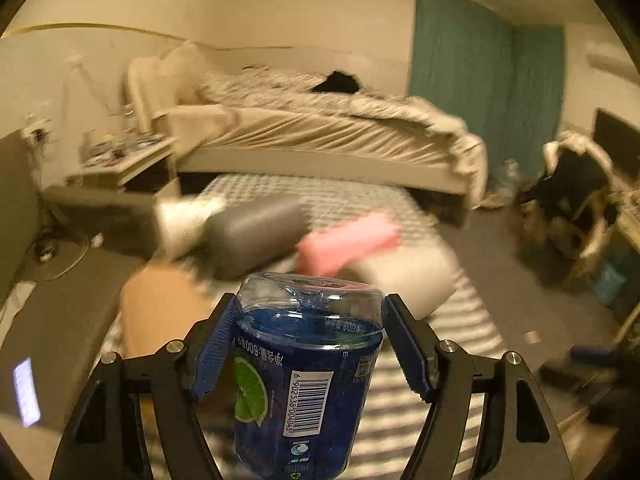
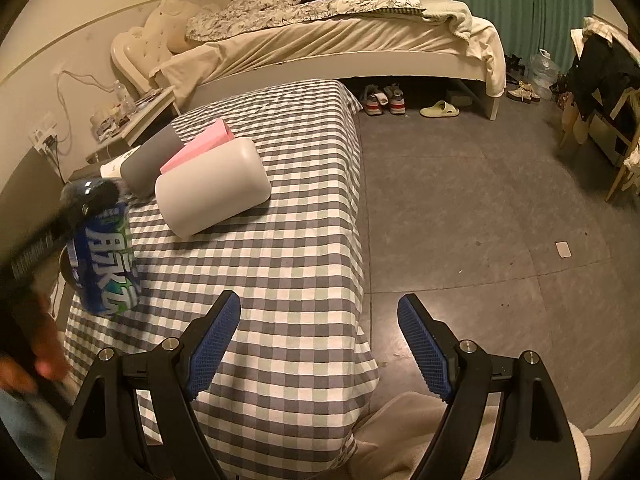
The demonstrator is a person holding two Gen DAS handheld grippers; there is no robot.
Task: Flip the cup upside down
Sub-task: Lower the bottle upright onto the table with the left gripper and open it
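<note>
Blue ribbed pads of my left gripper [image 1: 310, 344] are clamped on either side of the cup [image 1: 304, 368], a cut-down blue drink bottle with a lime picture and a barcode on its label. Its clear moulded base points away from me and upward, and the print reads inverted, so I judge the flip is well along or nearly complete. The cup is up in the air above the checked cloth [image 2: 288, 248], touching nothing but my pads. The background blur in my left view suggests the wrist is mid-swing.

What the next move calls for, as I judge it: finish the rotation until the base is squarely on top, lower the open rim flat onto a free patch of cloth, then release without tipping it.

My right gripper [image 2: 320, 344] holds nothing; its jaws stand wide apart, hovering over the near edge of the cloth.

Further out, a white cylinder [image 2: 212, 188] lies on its side, with a pink box [image 2: 200, 144] and a grey cylinder [image 2: 150, 156] just behind it. Beyond those stands the bed [image 2: 320, 40].
</note>
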